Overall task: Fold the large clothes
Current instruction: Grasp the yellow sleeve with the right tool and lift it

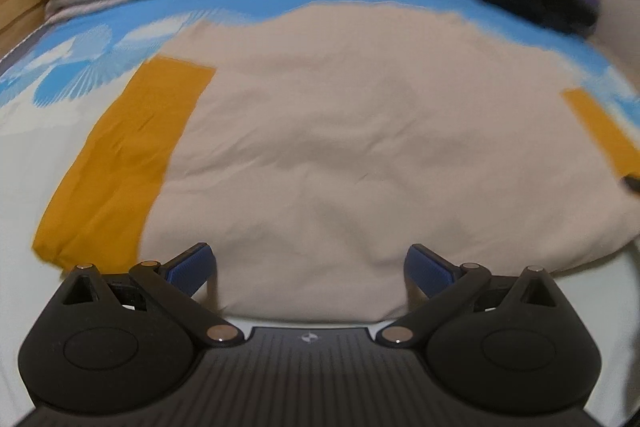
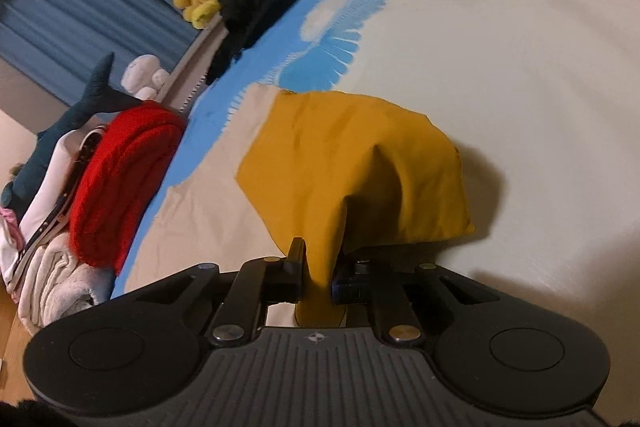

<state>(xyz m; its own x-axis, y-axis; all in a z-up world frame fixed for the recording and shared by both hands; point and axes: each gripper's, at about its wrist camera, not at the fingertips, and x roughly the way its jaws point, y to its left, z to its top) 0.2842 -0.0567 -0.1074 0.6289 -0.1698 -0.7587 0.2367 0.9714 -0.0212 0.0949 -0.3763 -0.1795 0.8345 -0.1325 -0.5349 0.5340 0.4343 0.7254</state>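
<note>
Beige shirt (image 1: pixel 360 131) with mustard sleeves spread flat on the bed (image 2: pixel 520 67), right gripper (image 2: pixel 318 277) clamped on one lifted mustard sleeve (image 2: pixel 352 171), left gripper (image 1: pixel 310 267) spread wide over the hem.

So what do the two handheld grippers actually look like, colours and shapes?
The left gripper and right gripper look alike: black ribbed body, a small round crosshair mark at its centre, rounded lobes either side, black linkage arms with silver pivot pins, and blue textured finger pads. No cables or sleeves show.
</note>
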